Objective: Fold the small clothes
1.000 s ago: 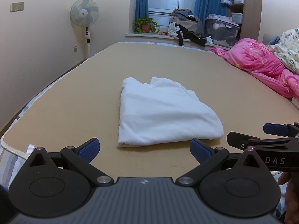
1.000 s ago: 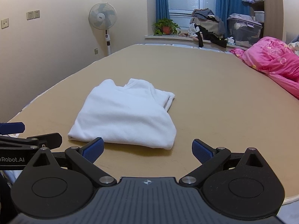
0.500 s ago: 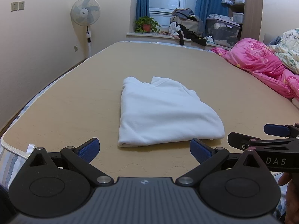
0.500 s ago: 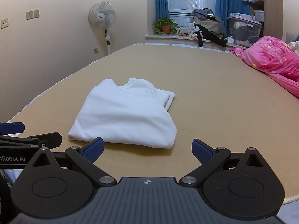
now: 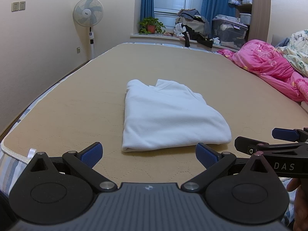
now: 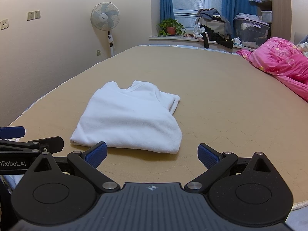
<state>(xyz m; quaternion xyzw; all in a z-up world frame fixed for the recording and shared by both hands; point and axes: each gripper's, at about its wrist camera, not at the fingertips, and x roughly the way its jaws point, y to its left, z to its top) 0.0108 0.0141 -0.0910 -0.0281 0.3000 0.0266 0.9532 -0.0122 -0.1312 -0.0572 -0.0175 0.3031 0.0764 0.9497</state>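
Note:
A white garment (image 5: 169,115) lies folded into a neat rectangle on the tan mattress cover (image 5: 77,105); it also shows in the right wrist view (image 6: 130,117). My left gripper (image 5: 148,153) is open and empty, held just short of the garment's near edge. My right gripper (image 6: 152,154) is open and empty, also just short of the near edge, toward its right corner. The right gripper's side shows at the right of the left wrist view (image 5: 269,144), and the left gripper's side shows at the left of the right wrist view (image 6: 28,142).
A pink quilt (image 5: 269,67) is piled at the bed's right side. A standing fan (image 5: 88,17) is by the left wall. A potted plant (image 5: 151,26), a clothes pile (image 5: 192,27) and a storage box (image 5: 229,32) line the windowsill.

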